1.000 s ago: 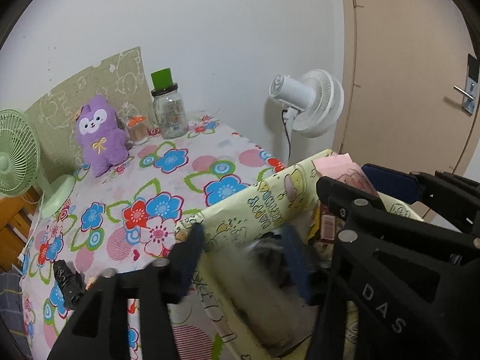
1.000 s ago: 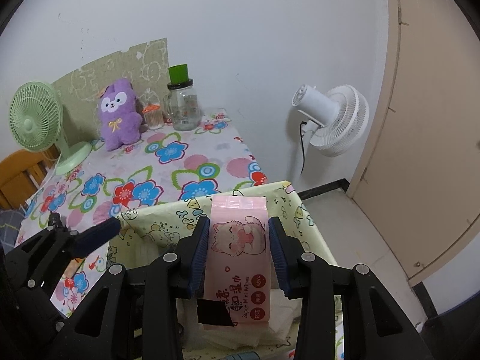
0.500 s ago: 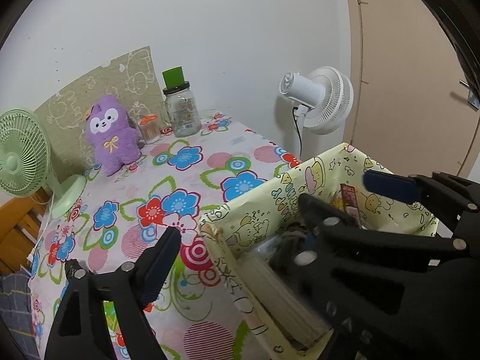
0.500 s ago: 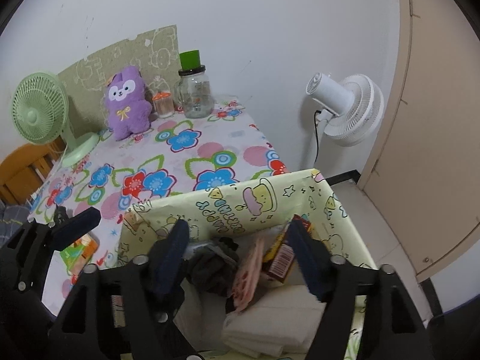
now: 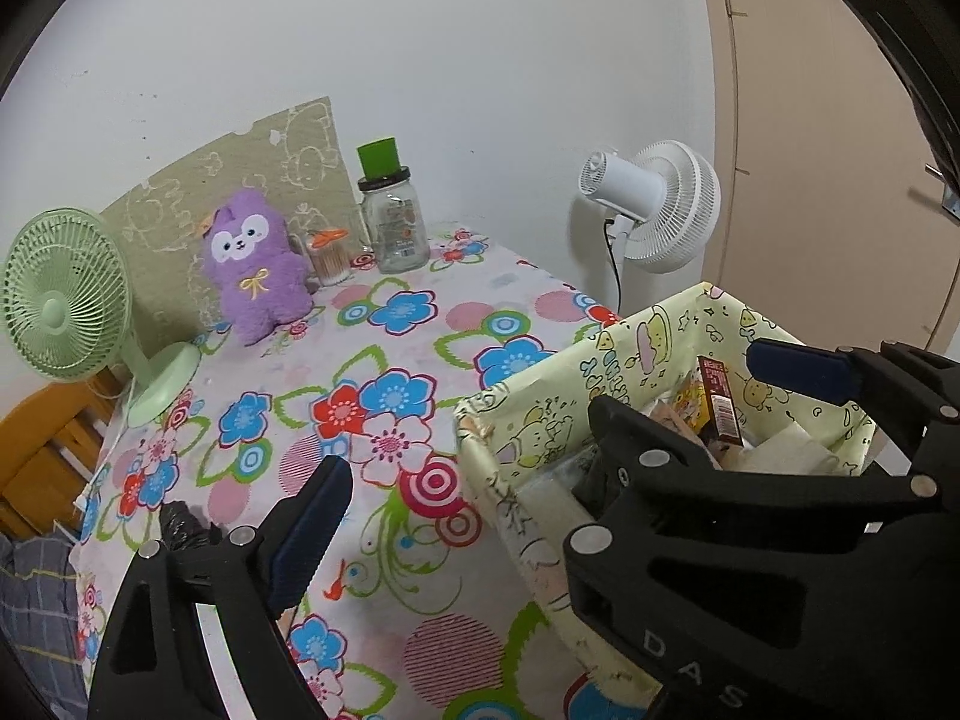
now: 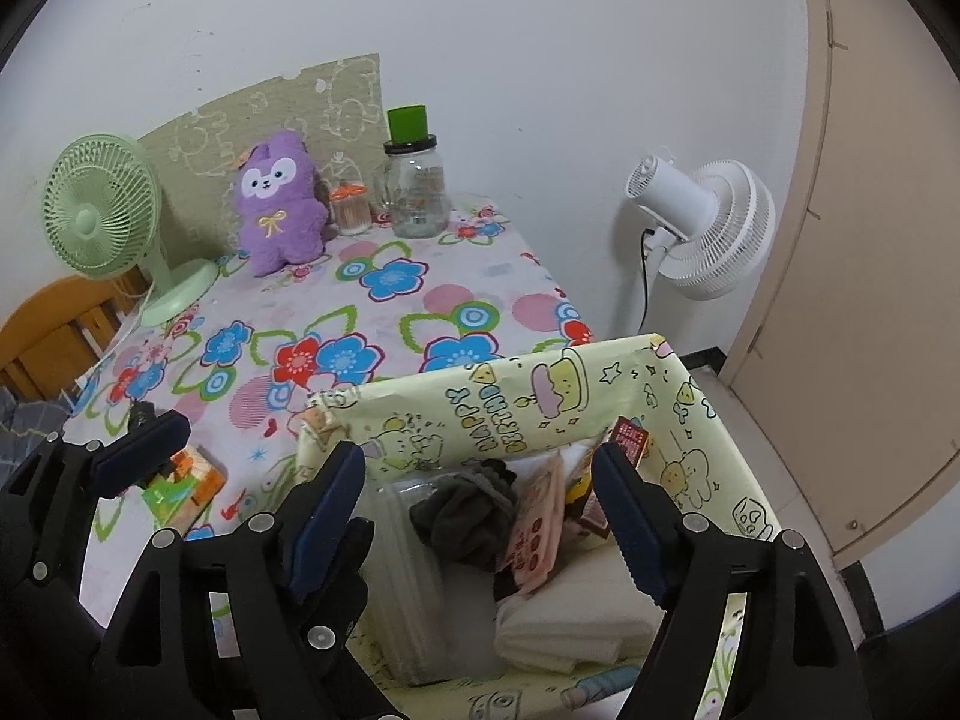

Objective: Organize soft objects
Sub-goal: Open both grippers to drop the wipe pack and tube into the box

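A yellow cartoon-print box (image 6: pixel 498 396) (image 5: pixel 540 384) stands at the near right of the flowered table. In it lie a pink wipes pack (image 6: pixel 534 534), a dark cloth (image 6: pixel 462 516), a folded white cloth (image 6: pixel 570 624) and a clear plastic pack (image 6: pixel 408 588). My right gripper (image 6: pixel 480 510) (image 5: pixel 702 396) hangs over the box, its jaws opening with nothing pressed between them. My left gripper (image 5: pixel 480 534) is over the box's left wall, jaws opening and empty; its right finger is hidden behind the right gripper. A purple plush (image 5: pixel 255 270) (image 6: pixel 279 210) sits upright at the far end.
A green desk fan (image 5: pixel 60 300), a green-lidded glass jar (image 5: pixel 393 228) and a small orange-capped pot (image 5: pixel 330 252) stand along the back. A small green-orange carton (image 6: pixel 180 486) lies left of the box. A white floor fan (image 6: pixel 708 222) and a door stand to the right, a wooden chair (image 5: pixel 36 450) to the left.
The right gripper let go of the pink wipes pack, which now lies in the box. The left jaws widened, released a blurred grey item into the box, and shifted left.
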Motion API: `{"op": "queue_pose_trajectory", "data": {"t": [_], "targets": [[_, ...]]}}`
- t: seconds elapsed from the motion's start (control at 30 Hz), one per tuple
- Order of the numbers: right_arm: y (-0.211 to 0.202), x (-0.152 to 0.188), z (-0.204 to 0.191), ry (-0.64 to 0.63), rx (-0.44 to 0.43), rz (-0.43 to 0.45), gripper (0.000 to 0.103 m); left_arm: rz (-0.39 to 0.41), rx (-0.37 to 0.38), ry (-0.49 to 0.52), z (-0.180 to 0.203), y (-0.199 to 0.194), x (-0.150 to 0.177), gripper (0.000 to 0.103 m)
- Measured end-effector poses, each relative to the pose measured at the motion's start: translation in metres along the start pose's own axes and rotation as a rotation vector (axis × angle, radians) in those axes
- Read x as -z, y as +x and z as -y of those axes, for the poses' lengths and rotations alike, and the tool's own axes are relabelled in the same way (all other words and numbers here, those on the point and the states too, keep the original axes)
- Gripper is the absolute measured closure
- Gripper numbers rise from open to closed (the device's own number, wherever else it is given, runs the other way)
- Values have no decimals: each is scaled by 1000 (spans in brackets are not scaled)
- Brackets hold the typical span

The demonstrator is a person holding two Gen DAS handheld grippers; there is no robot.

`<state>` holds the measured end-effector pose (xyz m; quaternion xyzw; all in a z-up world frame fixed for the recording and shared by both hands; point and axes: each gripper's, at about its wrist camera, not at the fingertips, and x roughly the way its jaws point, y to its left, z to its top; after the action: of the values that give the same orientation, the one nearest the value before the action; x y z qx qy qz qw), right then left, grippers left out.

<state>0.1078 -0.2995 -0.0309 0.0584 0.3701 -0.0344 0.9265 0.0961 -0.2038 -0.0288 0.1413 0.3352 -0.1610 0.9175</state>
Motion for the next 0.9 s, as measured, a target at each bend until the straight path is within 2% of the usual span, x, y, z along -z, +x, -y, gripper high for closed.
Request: {"op": "queue_pose_trajectory", "data": {"t": [0.9], "targets": [[-45,11,-52,-50,-25,72,20,57,-58,-34,-38,-49,22,9]]}}
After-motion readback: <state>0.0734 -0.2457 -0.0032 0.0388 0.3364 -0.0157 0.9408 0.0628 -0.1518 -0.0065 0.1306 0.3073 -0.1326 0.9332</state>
